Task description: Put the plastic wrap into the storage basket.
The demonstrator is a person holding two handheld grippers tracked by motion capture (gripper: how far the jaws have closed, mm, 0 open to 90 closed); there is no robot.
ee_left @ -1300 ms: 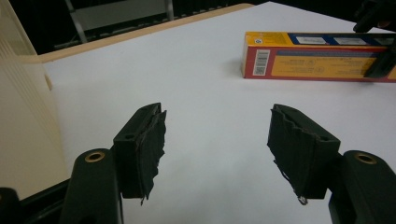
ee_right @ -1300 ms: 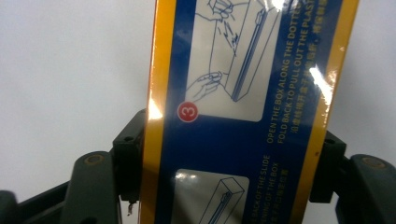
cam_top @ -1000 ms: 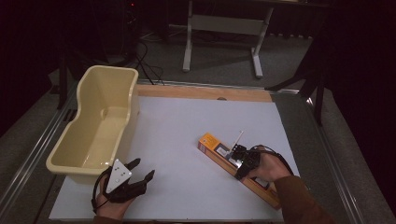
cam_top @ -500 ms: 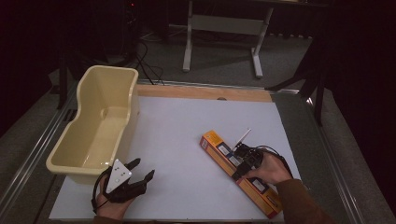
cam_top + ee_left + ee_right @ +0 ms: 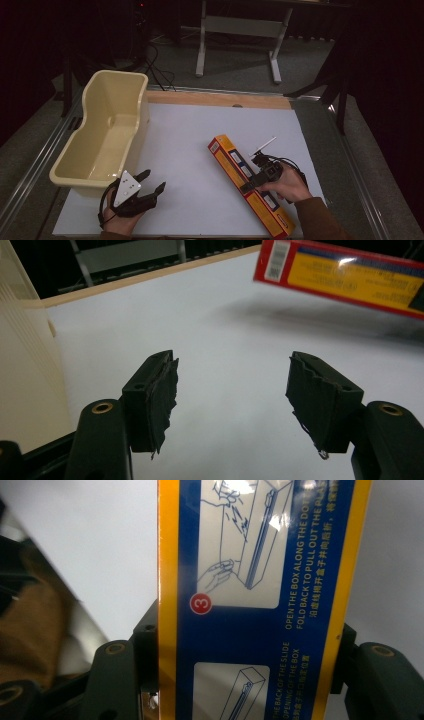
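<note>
Two claws: the right claw is pinching the long box mid-length, best kept level; the left claw is resting spread.

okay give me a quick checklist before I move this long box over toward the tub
1. Right claw clamped across the long yellow box: ok, jaws sit on both long edges in the right gripper view.
2. Box off the table: ok, its shadow lies beneath it in the left gripper view.
3. Grip near the box's middle: ok.
4. Left claw open and holding nothing: ok.
5. Cream tub has nothing inside: ok.
6. Grip firm enough not to slip: cannot tell.
</note>
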